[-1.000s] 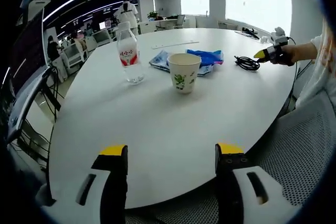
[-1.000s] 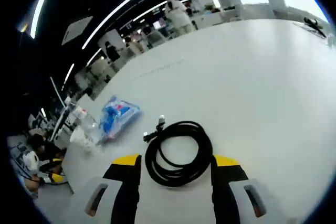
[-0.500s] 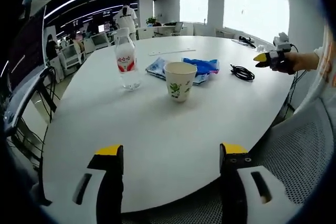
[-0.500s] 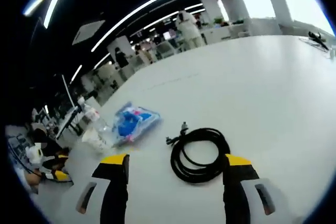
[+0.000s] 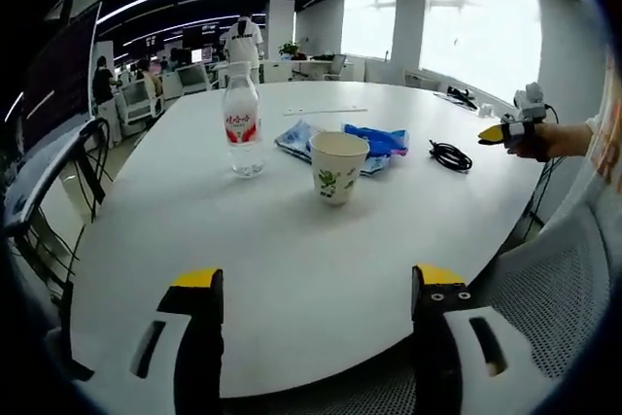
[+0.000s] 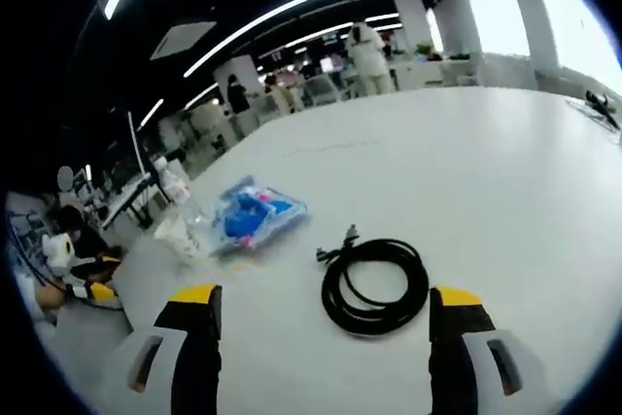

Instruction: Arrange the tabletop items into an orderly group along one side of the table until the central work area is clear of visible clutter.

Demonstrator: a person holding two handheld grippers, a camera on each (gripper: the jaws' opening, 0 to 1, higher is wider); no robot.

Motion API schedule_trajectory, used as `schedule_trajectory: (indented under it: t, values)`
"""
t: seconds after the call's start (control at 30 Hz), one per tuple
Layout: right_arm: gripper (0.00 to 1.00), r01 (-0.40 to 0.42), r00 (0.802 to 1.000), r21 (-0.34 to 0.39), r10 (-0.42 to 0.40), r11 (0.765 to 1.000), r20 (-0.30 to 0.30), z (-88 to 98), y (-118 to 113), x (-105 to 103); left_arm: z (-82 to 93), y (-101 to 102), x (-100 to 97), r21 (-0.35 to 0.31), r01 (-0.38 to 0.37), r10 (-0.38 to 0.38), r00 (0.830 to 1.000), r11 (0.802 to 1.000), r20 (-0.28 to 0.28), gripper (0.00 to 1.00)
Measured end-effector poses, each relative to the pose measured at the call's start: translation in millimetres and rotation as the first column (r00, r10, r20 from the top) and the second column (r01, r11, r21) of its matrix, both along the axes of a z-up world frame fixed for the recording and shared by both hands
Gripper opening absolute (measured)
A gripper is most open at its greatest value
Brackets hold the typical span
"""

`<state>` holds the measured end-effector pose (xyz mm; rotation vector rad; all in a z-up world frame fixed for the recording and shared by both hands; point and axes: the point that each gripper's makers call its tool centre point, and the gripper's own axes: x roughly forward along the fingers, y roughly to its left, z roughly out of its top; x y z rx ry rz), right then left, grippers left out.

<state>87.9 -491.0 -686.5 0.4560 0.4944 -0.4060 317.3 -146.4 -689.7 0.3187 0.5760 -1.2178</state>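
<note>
Black coiled cable (image 6: 375, 285) lies flat ahead of the right tool's (image 6: 326, 310) spread jaws.

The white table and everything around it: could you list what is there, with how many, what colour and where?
table: one, white, round, holding all the items
water bottle: one, clear with a red label and white cap, upright, on the far left of the group
paper cup: one, white with a green print, upright, in front of the packet
plastic packet: one, blue and clear, flat, behind the cup
cable: one, black, coiled, lying on the table ahead of the right gripper
mesh chair: one, grey, at the table's right edge
people in the background: several, too small to count, among desks beyond the table
left gripper: one, yellow-tipped, open, over the near table edge
right gripper: one, yellow-tipped, open, coil lying ahead between its jaws
</note>
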Motion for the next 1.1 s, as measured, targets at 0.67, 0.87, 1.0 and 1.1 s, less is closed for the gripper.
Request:
schedule_trajectory:
  t: [0.67,0.87,1.0,1.1]
  values:
    - [0.86,-0.049,0.999,0.101,0.047,0.994,0.018,-12.2,22.2,-11.9,17.1,-37.8,15.6,-0.005,-0.059,0.058,0.996,0.998,-0.062,0.86]
    - [0.84,-0.067,0.998,0.123,0.065,0.990,0.022,-15.5,28.1,-12.7,33.2,-86.1,15.8,-0.021,0.031,-0.032,0.999,0.999,-0.032,0.86]
    - [0.82,-0.069,0.998,0.136,0.067,0.988,0.017,-18.6,29.5,-13.4,44.1,-113.8,22.2,-0.088,0.008,-0.013,0.998,0.996,-0.059,0.87]
    - [0.81,-0.065,0.998,0.138,0.063,0.988,0.024,-16.9,28.5,-12.9,51.7,-133.8,27.1,-0.132,-0.022,0.012,0.997,0.991,-0.073,0.86]
